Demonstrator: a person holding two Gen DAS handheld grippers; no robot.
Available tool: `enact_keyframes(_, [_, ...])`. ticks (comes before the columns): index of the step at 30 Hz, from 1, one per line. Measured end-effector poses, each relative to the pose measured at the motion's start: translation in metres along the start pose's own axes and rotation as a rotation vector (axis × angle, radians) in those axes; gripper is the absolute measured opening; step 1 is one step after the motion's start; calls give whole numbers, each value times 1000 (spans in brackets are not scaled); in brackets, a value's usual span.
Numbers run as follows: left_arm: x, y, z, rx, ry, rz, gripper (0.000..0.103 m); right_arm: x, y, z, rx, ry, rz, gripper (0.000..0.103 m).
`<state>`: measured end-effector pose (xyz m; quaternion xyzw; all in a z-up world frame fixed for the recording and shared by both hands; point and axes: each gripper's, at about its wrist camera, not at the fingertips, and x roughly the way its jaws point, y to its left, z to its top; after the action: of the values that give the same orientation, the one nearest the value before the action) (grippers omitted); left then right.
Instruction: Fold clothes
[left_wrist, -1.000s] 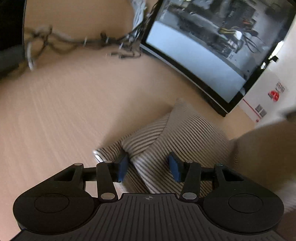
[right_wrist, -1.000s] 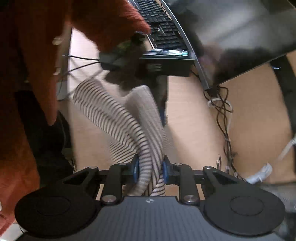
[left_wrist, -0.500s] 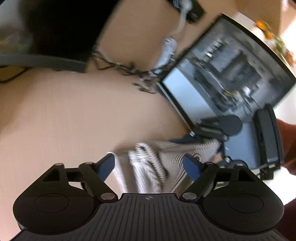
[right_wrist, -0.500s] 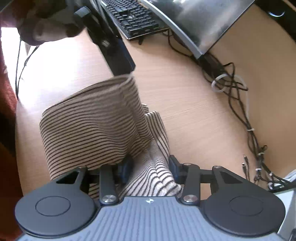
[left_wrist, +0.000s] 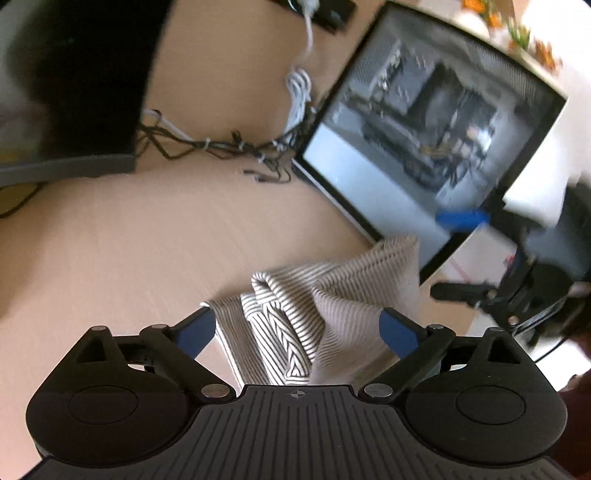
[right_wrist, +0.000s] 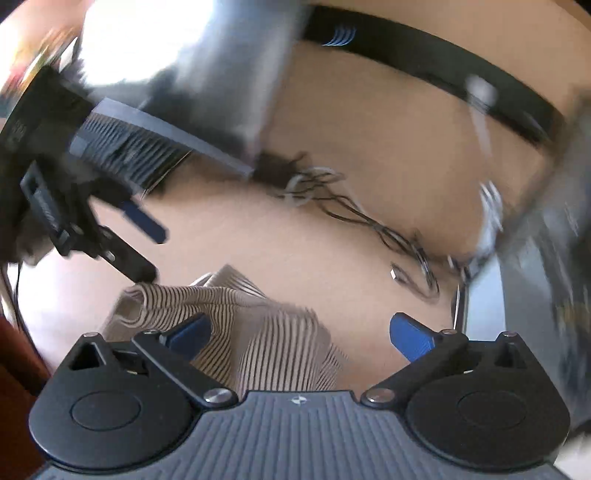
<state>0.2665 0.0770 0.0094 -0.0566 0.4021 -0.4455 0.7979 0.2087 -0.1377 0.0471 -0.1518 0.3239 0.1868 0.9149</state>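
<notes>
My left gripper (left_wrist: 297, 328) hangs low over the desk (left_wrist: 129, 258), fingers spread wide, nothing pinched. The striped cloth (left_wrist: 314, 306) lies bunched in the gap between them and just past it, one corner sticking up toward the monitor (left_wrist: 424, 140). My right gripper (right_wrist: 301, 332) is spread wide too, holding nothing; the cloth (right_wrist: 240, 325) sits under its left finger (right_wrist: 190, 332) and runs toward the middle, while the right finger (right_wrist: 412, 336) is over bare desk (right_wrist: 332, 240).

From the right wrist view the left gripper (right_wrist: 142, 245) shows at the cloth's far left edge, fingers apart, lower one close to or touching the fabric, can't tell which. From the left wrist view the right gripper (left_wrist: 461, 253) is right of the cloth, below the monitor's corner, blurred. Cables (left_wrist: 221, 147) lie left of the monitor, well behind the cloth. No containers seen.
</notes>
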Motion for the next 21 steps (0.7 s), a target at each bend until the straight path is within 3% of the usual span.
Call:
enact_keyframes(5, [-17,-1,7,4,-16,31,100,13,-21,-32,305,-17,3,101])
enact_keyframes(8, [-20,-3,17,22,-21,48,101,16,-28,-38,376,-45,-63,86])
enact_keyframes(11, [0,-9,23,53,8,36,101,40,-37,-42,376,10,-211,87])
enact_keyframes(14, [39,-24,28,151,60,49,101,88,-48,-55,373,132,-340,94])
enact_keyframes(17, [73,-37,30,259,95,91,101,103,-61,-58,461,154,-373,102])
enact_keyframes(21, [103,-26,34,259,158,137,100,108,-66,-51,458,163,-354,103])
